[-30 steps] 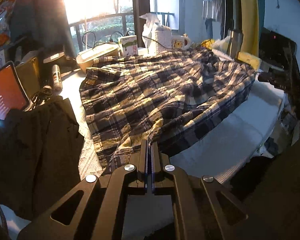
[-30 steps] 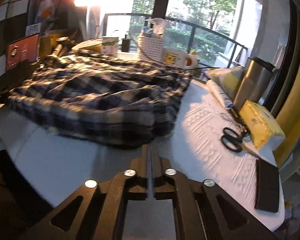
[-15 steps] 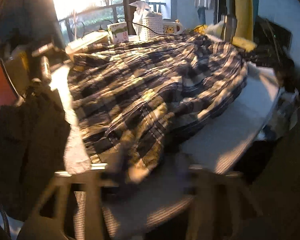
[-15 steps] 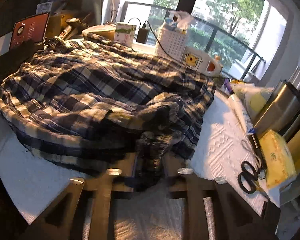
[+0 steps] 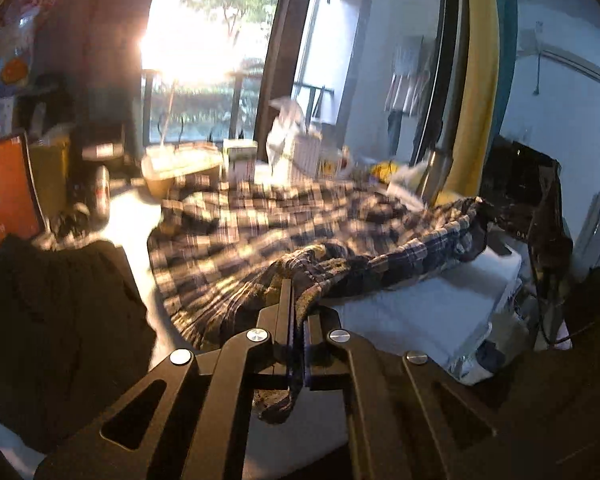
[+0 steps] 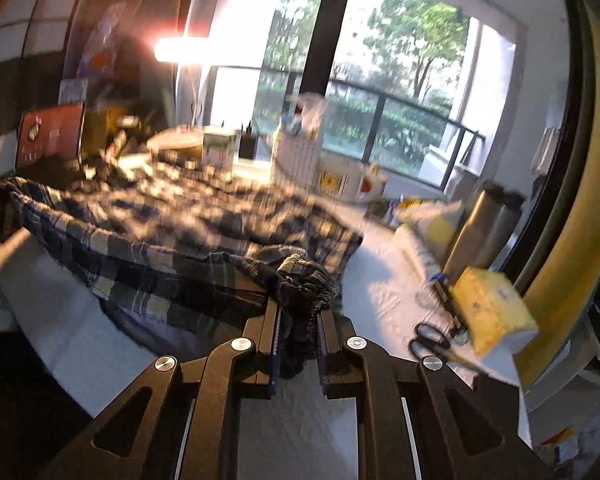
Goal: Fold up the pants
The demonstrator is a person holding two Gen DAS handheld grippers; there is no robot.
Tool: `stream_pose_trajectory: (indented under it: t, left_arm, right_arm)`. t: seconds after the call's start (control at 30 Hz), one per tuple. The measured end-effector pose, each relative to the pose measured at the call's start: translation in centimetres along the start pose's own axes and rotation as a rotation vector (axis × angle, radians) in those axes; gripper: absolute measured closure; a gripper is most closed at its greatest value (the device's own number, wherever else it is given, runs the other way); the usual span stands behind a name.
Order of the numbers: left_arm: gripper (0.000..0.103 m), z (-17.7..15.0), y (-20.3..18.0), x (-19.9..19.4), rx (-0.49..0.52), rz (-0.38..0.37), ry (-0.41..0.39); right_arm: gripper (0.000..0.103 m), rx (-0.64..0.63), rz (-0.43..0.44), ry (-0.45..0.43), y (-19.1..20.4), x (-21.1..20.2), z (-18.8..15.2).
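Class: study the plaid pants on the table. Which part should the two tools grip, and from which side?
Grip the near edge of the plaid pants at its two ends, from the table's near side. That edge lies along the front, bunched thick enough to pinch; the left tool and right tool are shut on it there.

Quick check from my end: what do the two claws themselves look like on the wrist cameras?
Both match: the left claw and right claw are matte black, with angular arms, slot cutouts and round silver screw heads. The flat fingers carry bluish pads inside. No cables, markings or sleeves show.
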State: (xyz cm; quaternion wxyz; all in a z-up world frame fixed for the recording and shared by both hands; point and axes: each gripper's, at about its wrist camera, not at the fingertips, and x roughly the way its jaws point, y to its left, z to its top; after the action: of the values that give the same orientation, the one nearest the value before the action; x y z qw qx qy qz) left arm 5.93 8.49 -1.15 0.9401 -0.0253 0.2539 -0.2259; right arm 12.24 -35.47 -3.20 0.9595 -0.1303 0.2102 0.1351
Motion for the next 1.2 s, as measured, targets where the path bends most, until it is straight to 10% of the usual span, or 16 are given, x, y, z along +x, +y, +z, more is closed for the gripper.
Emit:
stream_pose_trajectory:
  t: [1.2]
  left_arm:
    - [0.102, 11.5, 4.3, 11.1, 0.128, 0.118, 0.018]
  right_arm:
    - [0.089, 0.135, -0.02, -0.074, -6.1, 10.4, 8.2]
